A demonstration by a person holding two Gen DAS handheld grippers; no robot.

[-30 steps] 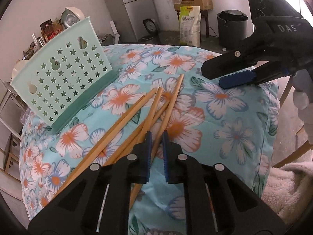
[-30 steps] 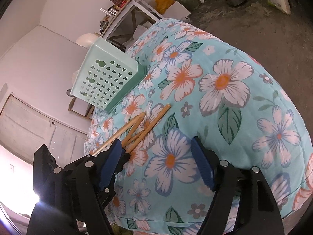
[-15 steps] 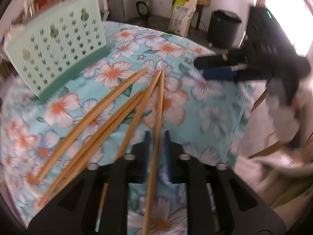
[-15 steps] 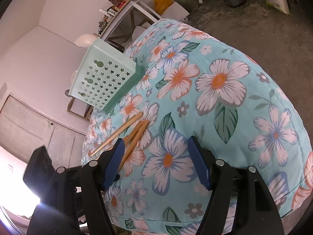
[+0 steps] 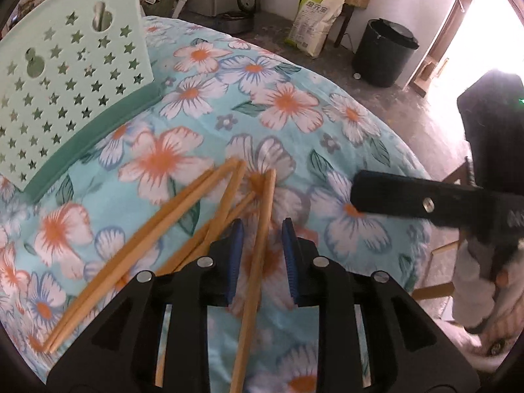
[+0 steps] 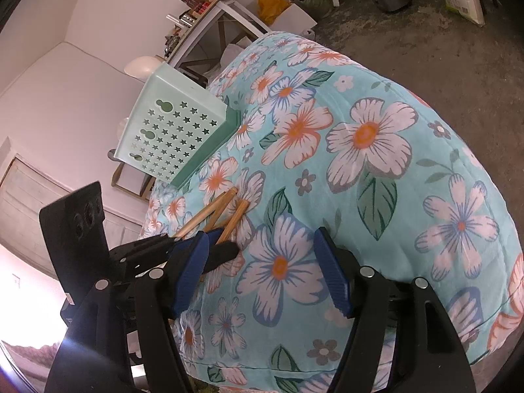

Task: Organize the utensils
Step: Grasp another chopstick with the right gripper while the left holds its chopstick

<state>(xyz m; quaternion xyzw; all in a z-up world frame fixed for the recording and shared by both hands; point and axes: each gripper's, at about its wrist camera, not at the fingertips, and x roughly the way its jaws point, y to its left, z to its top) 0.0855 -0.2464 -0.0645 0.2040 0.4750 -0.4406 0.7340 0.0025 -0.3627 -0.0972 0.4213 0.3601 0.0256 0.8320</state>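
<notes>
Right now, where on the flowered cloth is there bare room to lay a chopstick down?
Free: the wide stretch of cloth right of the chopsticks, and the strip between them and the green basket. Crowded: the near middle, where the sticks fan out under the left claw, one lying loose between its open jaws.

My left wrist camera looks steeply down along its fingers, close over the floral cloth [image 5: 327,124], with the chopsticks [image 5: 183,203] right under the lens and the mint star-punched basket [image 5: 65,98] up at its left. My right wrist camera sits lower at the cloth's [image 6: 376,163] edge, looking across it at a shallower slant toward the same basket [image 6: 177,137] farther off. Both views share cloth, basket and chopsticks [image 6: 213,209].
</notes>
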